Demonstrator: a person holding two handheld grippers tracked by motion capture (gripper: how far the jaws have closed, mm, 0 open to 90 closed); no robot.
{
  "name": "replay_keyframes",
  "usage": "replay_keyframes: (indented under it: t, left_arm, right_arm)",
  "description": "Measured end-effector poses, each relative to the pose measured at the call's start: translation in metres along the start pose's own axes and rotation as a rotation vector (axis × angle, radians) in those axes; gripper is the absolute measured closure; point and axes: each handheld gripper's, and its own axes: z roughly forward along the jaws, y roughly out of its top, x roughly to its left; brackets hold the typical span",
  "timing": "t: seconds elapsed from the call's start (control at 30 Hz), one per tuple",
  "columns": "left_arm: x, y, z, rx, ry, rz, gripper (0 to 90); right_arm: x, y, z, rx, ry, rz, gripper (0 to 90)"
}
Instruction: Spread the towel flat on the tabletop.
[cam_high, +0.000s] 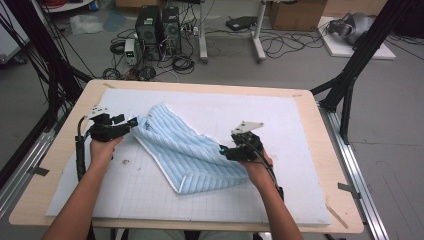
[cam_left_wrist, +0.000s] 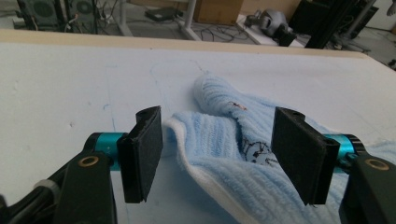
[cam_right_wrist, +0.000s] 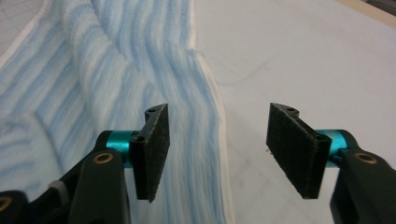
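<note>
Item: striped blue towel (cam_high: 185, 152), rumpled mid-desk (cam_high: 310, 150). My left gripper (cam_left_wrist: 217, 156) gapes astride its white-hemmed corner, my right gripper (cam_right_wrist: 217, 151) likewise over the hem, both poised to pinch.

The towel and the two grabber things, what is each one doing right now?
Towel: blue striped, folded over and rumpled, lying on the mat.
Left gripper: open, a towel corner between its jaws, not pinched.
Right gripper: open, over the towel's white edge.
Mat: flat on the table, marked with a faint grid.
</note>
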Motion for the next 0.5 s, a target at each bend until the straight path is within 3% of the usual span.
replay_keyframes:
  t: [0.17, 0.27, 0.4, 0.5]
  left_arm:
    - [0.003, -0.01, -0.008, 0.011, -0.005, 0.009, 34.3]
    - [0.004, -0.016, -0.014, 0.017, -0.011, 0.011, 34.3]
    - [0.005, -0.021, -0.018, 0.025, -0.018, 0.002, 34.4]
    - [0.004, -0.021, -0.02, 0.024, -0.028, 0.004, 34.6]
  right_arm:
    - [-0.001, 0.024, 0.038, 0.005, 0.091, -0.028, 35.2]
    - [-0.002, 0.036, 0.058, 0.043, 0.096, -0.045, 37.1]
    - [-0.003, 0.052, 0.083, 0.066, 0.119, -0.064, 47.3]
    - [-0.001, 0.062, 0.103, 0.092, 0.123, -0.052, 49.5]
